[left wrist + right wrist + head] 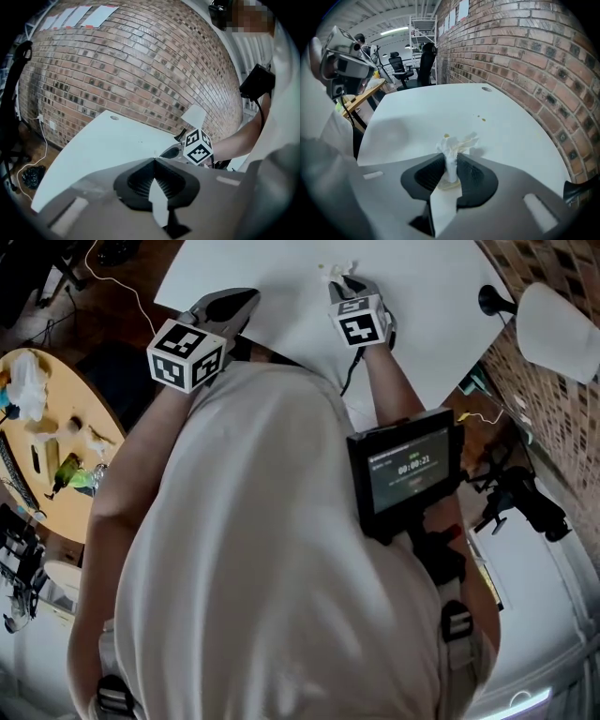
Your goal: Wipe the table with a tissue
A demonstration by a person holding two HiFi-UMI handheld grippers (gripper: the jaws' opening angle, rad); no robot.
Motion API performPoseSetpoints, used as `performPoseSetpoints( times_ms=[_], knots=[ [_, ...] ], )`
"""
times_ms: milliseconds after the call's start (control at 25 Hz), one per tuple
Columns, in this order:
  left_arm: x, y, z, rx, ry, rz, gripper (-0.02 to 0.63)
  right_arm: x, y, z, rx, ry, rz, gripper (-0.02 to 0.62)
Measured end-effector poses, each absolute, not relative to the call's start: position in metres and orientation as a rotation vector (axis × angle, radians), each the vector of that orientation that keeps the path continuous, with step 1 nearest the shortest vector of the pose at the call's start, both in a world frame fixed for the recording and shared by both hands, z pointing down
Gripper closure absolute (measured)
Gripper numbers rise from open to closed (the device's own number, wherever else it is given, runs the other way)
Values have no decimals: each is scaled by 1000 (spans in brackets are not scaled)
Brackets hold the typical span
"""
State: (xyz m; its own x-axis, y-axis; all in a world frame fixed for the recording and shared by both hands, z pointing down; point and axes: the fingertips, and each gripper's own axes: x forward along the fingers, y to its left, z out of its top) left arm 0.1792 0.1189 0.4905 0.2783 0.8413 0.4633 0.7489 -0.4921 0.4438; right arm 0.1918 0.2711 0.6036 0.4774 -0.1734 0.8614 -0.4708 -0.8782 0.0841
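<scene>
right hand-held gripper (451, 161) is pinching the soft, light, likely tear-prone tissue (457, 144) by its bunched stem over the table (436, 110); left hand-held gripper (153, 161) is hanging closed, empty.

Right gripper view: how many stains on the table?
3 on the table: two small stains farther out, one beside the tissue in the right gripper; more may hide beneath.

Brick wall (525, 51), black office chair (425, 60), round wooden side table (70, 390)

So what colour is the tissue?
The tissue is white; clearest in the right gripper view.
</scene>
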Motion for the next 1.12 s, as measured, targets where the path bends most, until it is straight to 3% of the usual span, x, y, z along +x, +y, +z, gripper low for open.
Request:
performPoseSetpoints(
  times_ms=[1120],
  knots=[
    [189,52,495,2425,1376,998,601,244,206,605,2374,-721,1321,512]
  ],
)
